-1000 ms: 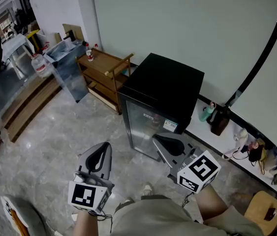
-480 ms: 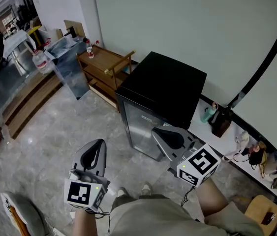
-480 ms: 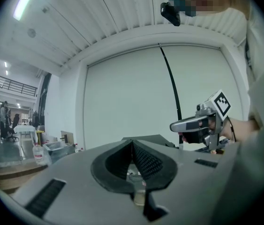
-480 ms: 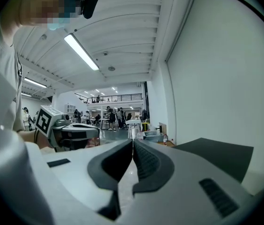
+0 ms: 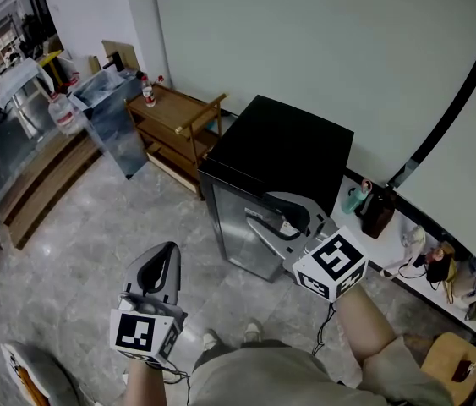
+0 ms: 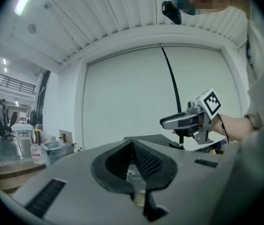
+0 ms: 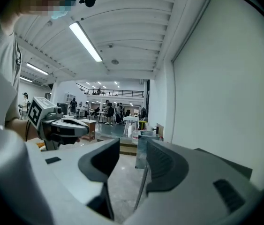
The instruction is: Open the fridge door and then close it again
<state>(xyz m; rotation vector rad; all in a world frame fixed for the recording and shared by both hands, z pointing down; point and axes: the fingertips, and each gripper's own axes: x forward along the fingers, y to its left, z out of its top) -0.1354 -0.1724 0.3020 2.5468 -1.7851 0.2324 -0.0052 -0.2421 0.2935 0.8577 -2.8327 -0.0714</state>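
Probably stiff on its seal, the fridge door (image 5: 231, 227) suits an edge grip; fingers of the right gripper (image 5: 259, 215), just opening, hold nothing

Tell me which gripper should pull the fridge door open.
Right. The right gripper hovers by the top of the fridge door, jaws just opening, nothing gripped between them. The left gripper hangs shut over the floor, away from it.
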